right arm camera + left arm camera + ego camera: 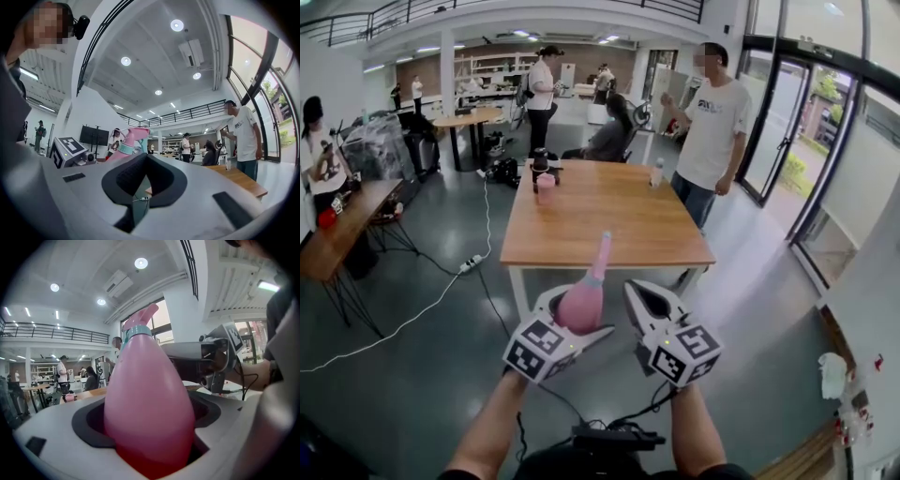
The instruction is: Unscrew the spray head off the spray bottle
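Note:
A pink spray bottle [582, 302] with a teal collar and a pink spray head [602, 246] is held in the air in front of me, short of the wooden table. My left gripper [579, 317] is shut on its wide body, neck pointing up and away. The left gripper view is filled by the bottle [149, 413], with its spray head [143, 317] on top. My right gripper [649, 305] hangs just right of the bottle, shut and holding nothing. In the right gripper view the closed gripper [143, 183] is empty, and the spray head [129, 138] shows to its left.
A wooden table [609, 230] stands ahead, bearing a pink cup [546, 187], a dark bottle [540, 161] and a small clear bottle [656, 172]. A person in a white T-shirt [712, 122] stands at its far right corner. A cable and power strip [469, 265] lie on the floor to the left.

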A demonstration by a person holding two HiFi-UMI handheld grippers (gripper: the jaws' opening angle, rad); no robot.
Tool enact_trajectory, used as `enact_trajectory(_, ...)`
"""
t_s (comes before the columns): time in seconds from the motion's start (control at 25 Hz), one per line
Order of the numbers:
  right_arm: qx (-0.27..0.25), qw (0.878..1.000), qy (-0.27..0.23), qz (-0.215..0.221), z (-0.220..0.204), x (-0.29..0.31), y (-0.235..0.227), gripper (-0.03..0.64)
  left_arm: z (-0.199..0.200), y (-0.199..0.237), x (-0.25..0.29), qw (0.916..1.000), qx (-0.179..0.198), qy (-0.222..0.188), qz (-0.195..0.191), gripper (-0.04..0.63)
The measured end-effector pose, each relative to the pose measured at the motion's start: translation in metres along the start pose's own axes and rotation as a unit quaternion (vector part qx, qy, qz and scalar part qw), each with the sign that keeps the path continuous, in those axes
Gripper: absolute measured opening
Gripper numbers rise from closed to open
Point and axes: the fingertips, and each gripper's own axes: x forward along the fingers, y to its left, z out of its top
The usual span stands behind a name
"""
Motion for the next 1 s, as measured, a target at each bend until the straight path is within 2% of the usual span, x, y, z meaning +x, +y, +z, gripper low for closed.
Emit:
enact_trajectory(0.24,0.018,1.000,-0.004,0.017,0.004,-0.002,0.007,0.010,-0.001,-0.003,0.003,1.0000,0.002,0.000,0.003,0.451)
enact_trajectory(0.44,0.041,0.998,-0.008,0.038,0.006,-0.002,0.017,0.018,-0.005,0.001,0.005,0.9998,0.003,-0.004,0.021,0.449)
enact_trajectory(0.56,0.059,0.996,-0.005,0.064,0.006,0.000,0.028,0.088,-0.009,0.000,0.005,0.9995,0.010,-0.004,0.030,0.449)
enact_trajectory(0.72,0.081,0.993,-0.001,0.083,0.004,0.004,0.039,0.122,-0.009,-0.002,0.005,0.9979,0.039,-0.011,0.050,0.449)
enact_trajectory(0.8,0.093,0.992,-0.001,0.088,0.005,0.004,0.042,0.172,-0.009,-0.003,0.005,0.9960,0.057,-0.014,0.067,0.449)
enact_trajectory(1.0,0.120,0.987,-0.001,0.108,0.003,0.000,0.051,0.173,-0.011,-0.009,0.005,0.9914,0.095,-0.018,0.089,0.449)
